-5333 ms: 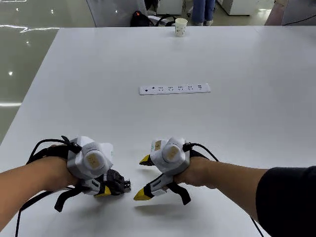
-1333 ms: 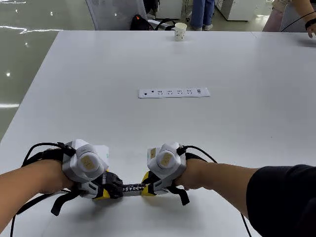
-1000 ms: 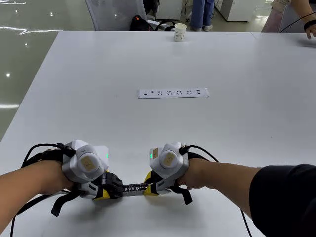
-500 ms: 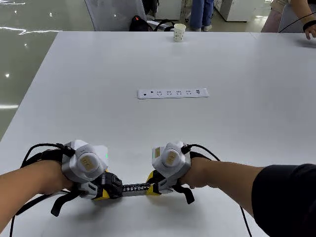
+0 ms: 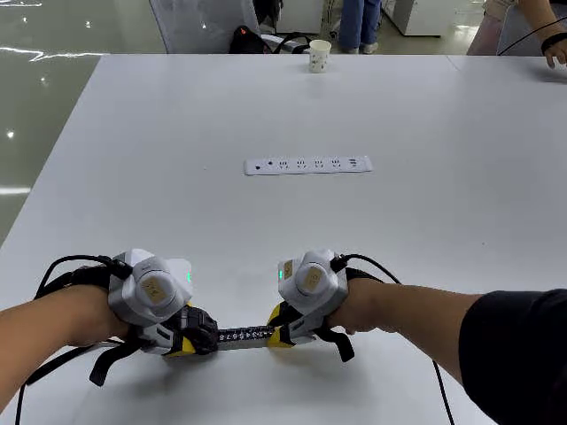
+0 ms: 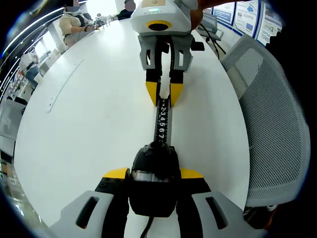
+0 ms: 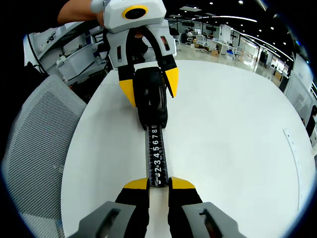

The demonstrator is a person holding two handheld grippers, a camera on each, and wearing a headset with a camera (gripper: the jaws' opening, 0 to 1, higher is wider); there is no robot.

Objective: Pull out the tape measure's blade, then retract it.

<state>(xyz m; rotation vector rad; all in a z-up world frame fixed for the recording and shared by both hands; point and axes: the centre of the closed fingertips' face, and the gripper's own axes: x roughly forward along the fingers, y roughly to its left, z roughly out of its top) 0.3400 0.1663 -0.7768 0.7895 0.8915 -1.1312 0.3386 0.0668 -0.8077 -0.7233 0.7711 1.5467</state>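
My left gripper (image 5: 190, 335) (image 6: 154, 173) is shut on the black tape measure case (image 5: 201, 332) (image 6: 153, 178) (image 7: 152, 100), low over the white table. A short black blade (image 5: 243, 335) (image 6: 162, 120) (image 7: 155, 154) with white numbers runs out of the case to the right. My right gripper (image 5: 278, 326) (image 7: 158, 184) is shut on the blade's tip, its yellow fingertips (image 6: 151, 93) pinching the end. The two grippers face each other near the table's front edge.
A white power strip (image 5: 307, 165) lies in the middle of the white table (image 5: 354, 115). A paper cup (image 5: 319, 55) stands at the far edge. A grey mesh chair (image 6: 270, 109) sits beside the table. People stand beyond the far edge.
My right gripper has drawn to the right with the blade's tip, so more of the blade shows between the grippers. The left gripper and case have stayed put.
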